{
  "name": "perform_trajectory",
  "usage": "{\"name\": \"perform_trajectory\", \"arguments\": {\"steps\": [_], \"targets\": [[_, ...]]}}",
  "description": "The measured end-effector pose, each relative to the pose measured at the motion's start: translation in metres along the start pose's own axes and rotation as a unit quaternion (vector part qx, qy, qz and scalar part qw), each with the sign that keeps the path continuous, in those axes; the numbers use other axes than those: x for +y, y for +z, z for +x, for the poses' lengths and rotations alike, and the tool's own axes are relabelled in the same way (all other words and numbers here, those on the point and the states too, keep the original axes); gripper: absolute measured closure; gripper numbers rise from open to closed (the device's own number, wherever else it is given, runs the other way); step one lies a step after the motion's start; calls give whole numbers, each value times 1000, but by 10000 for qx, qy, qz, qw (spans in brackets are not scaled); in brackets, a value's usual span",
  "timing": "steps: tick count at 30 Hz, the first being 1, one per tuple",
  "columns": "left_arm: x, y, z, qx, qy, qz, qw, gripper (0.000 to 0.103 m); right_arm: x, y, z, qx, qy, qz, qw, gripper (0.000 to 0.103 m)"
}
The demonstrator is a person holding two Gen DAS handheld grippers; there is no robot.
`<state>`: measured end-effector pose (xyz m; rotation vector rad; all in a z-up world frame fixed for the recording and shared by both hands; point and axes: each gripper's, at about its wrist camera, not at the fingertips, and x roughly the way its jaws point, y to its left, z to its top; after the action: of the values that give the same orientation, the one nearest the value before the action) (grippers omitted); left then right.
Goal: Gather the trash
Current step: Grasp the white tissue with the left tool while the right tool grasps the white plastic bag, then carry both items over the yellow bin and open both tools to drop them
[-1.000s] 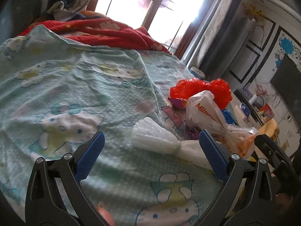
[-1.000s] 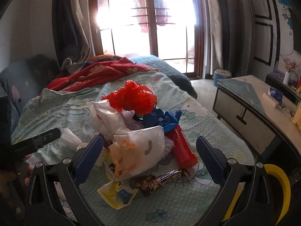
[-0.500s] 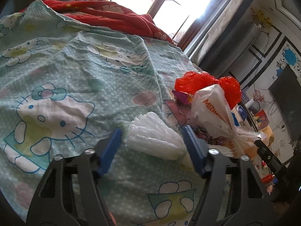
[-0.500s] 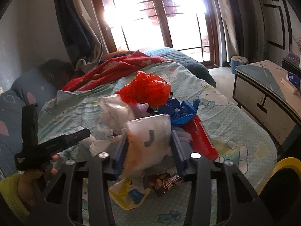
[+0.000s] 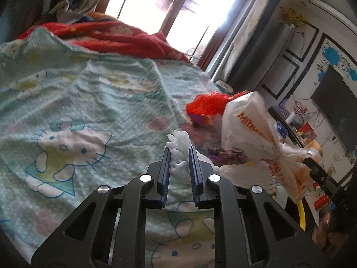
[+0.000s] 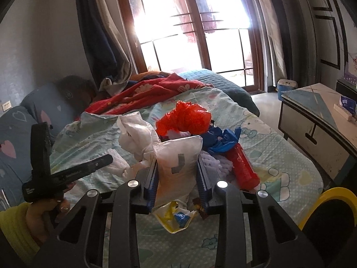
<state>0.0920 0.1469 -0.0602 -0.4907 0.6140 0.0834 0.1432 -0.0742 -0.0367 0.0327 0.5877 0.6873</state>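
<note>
A pile of trash lies on the bed (image 6: 279,156): a red mesh bag (image 6: 185,120), a blue plastic bag (image 6: 221,138), a red bottle (image 6: 243,167), wrappers. My left gripper (image 5: 179,154) is shut on a crumpled white plastic bag (image 5: 180,143) at the pile's left side. My right gripper (image 6: 177,167) is shut on a white packet with a grey mark (image 6: 178,156) and holds it upright. A white bag with orange print (image 5: 252,127) stands beside the left gripper; it also shows in the right wrist view (image 6: 133,131).
A red blanket (image 6: 151,91) and pillows (image 6: 20,129) lie at the bed's head. A low cabinet (image 6: 316,138) stands right of the bed. A yellow-rimmed bin (image 6: 330,203) sits at the lower right. A yellow wrapper (image 6: 176,218) lies under the right gripper.
Both grippers went from wide open to shut. The left closed on the crumpled white bag, the right on the white packet, which now stands lifted from the pile.
</note>
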Motion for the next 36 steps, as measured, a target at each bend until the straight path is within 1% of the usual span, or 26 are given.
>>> {"name": "perform_trajectory", "arguments": {"steps": [4,10,14,21,28,36], "targets": [[-14,5,-17,-216,-90,162,9996,92,-4,2,-15,-127,-50,79,9999,74],[-39,8,-36,-383,-262,377,9982,92,-13,2,-36,-322,-216,140,9992,74],[-57,7,-42,-477,-345,576,9966,92,-22,3,-50,-421,-330,199,9984,74],[-85,-1,-48,-497,-521,773,9944,92,-37,5,-76,-561,-478,272,9969,74],[-119,-15,-51,-460,-707,1012,9913,92,-56,-1,-106,-678,-636,356,9950,74],[-161,-34,-51,-417,-931,1301,9862,92,-87,-16,-147,-809,-1053,568,9895,74]]}}
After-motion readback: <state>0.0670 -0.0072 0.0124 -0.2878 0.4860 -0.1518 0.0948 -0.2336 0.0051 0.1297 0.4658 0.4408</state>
